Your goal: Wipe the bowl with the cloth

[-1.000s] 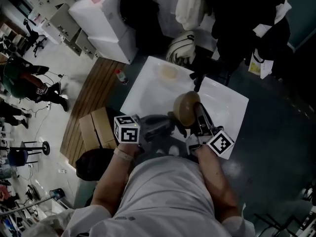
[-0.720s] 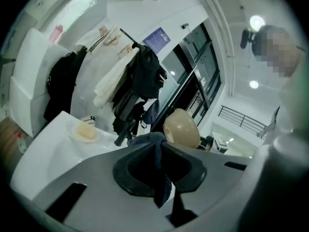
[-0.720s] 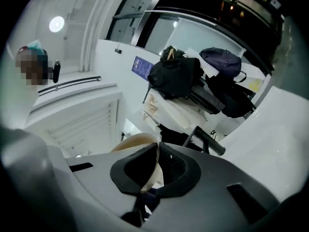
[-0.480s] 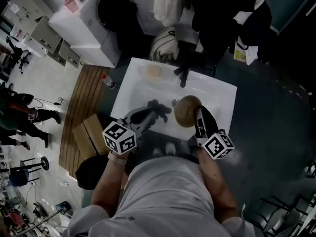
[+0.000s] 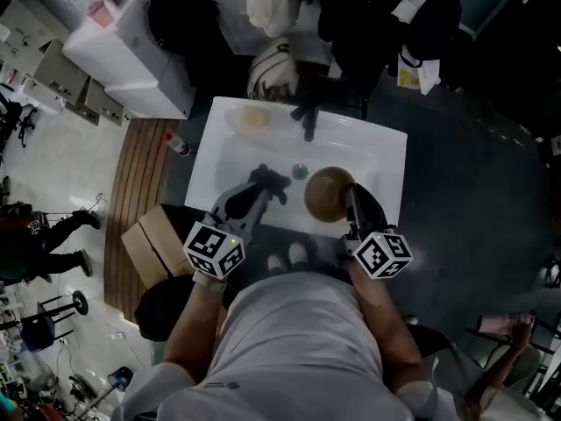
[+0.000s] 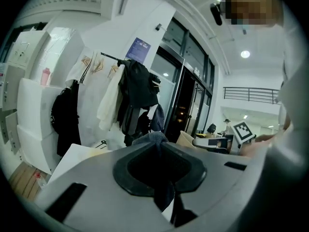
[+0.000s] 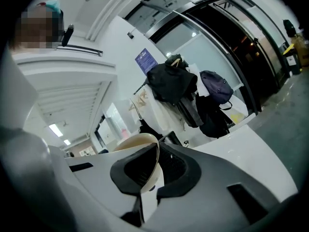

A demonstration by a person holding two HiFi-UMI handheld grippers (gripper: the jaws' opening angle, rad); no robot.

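A brown bowl (image 5: 326,191) hangs tilted over the white sink (image 5: 386,152). My right gripper (image 5: 353,207) is shut on its near rim. In the right gripper view the cream inside of the bowl (image 7: 137,144) stands edge-on between the jaws of that gripper (image 7: 153,164). My left gripper (image 5: 252,198) holds a dark cloth (image 5: 268,182) over the sink's left half, a short way left of the bowl and apart from it. In the left gripper view the cloth (image 6: 153,140) bulges out above the shut jaws of the left gripper (image 6: 163,151).
A black faucet (image 5: 308,117) stands at the sink's far edge, a yellowish lump (image 5: 250,118) at its far-left corner, a drain (image 5: 300,171) mid-basin. A cardboard box (image 5: 149,235) and wooden slats (image 5: 136,178) lie left. Bags and coats (image 5: 272,73) hang behind.
The left gripper has drawn the cloth leftward, away from the bowl it was near a second ago. The right gripper has kept the bowl by the sink's right side.
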